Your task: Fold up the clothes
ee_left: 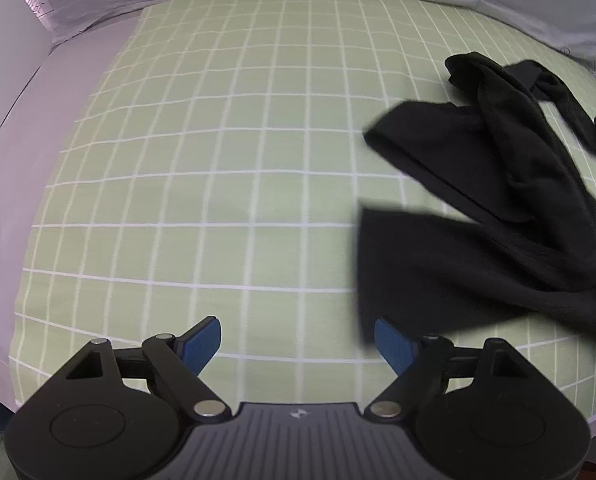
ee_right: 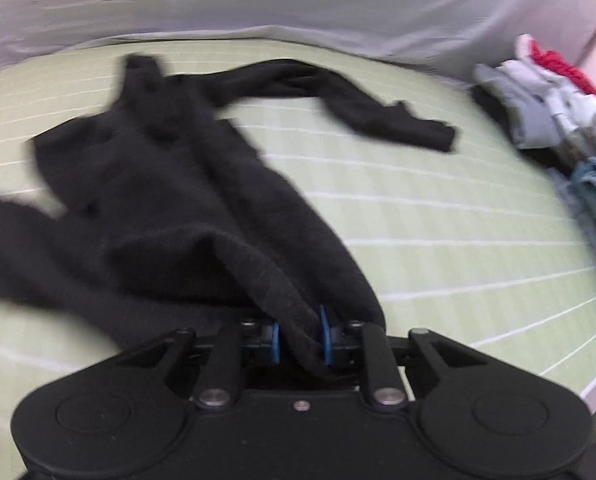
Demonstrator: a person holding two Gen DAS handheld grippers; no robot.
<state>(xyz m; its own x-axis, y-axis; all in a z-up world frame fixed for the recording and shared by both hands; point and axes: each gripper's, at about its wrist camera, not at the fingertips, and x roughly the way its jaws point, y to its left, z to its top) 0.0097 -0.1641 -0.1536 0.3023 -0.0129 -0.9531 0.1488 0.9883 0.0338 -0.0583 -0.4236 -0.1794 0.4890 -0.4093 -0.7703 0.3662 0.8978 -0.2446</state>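
Observation:
A black long-sleeved garment lies crumpled on a green checked sheet. One sleeve stretches to the far right. My right gripper is shut on a thick fold of the garment's edge, which is drawn up between the blue pads. In the left wrist view the same garment lies at the right. My left gripper is open and empty above the bare sheet, just left of the cloth's near edge.
A pile of other clothes, white, red and blue denim, lies at the far right of the bed. A grey sheet runs along the back. A pale wall or panel is at the left.

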